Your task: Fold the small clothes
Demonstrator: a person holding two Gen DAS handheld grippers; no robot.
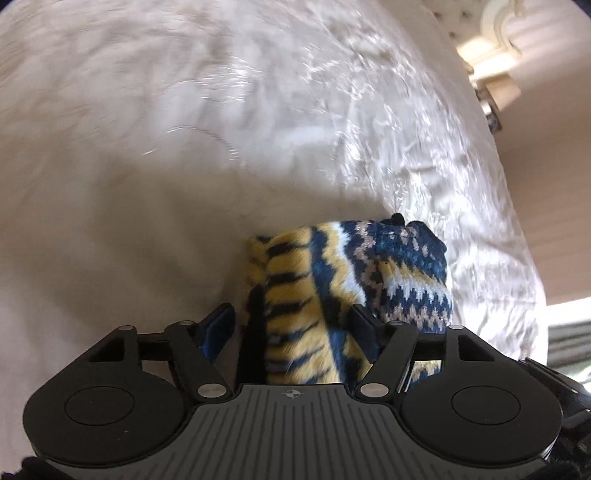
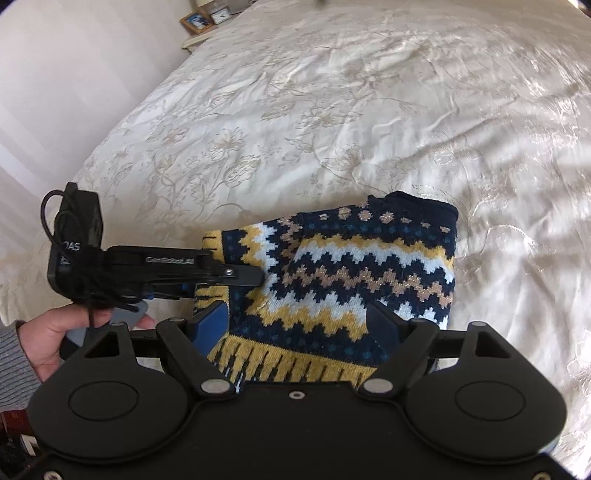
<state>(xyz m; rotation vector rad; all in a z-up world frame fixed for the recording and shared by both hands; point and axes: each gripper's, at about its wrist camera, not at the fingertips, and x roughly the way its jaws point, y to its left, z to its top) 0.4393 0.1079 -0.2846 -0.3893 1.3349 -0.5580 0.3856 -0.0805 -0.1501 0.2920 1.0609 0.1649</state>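
Left wrist view: the left gripper (image 1: pixel 291 321) stands with jaws wide, the bunched knitted sweater (image 1: pixel 354 280) lying between its fingers on the cream bedspread (image 1: pixel 184 147).

Right wrist view: the right gripper (image 2: pixel 299 317) has jaws wide, straddling the sweater's near hem. The left gripper reaches in from the left, touching the sweater's left edge. A picture frame (image 2: pixel 195 21) stands far left.

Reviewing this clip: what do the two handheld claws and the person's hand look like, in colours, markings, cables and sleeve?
Both claws are matte black with blue finger pads and silver pivot pins. The left claw has a grey ribbed top plate with a small crosshair mark. The right claw has a plain black plate. In the right view, the left claw's body shows white lettering and a black cable. The hand is bare, with a grey ribbed sleeve.
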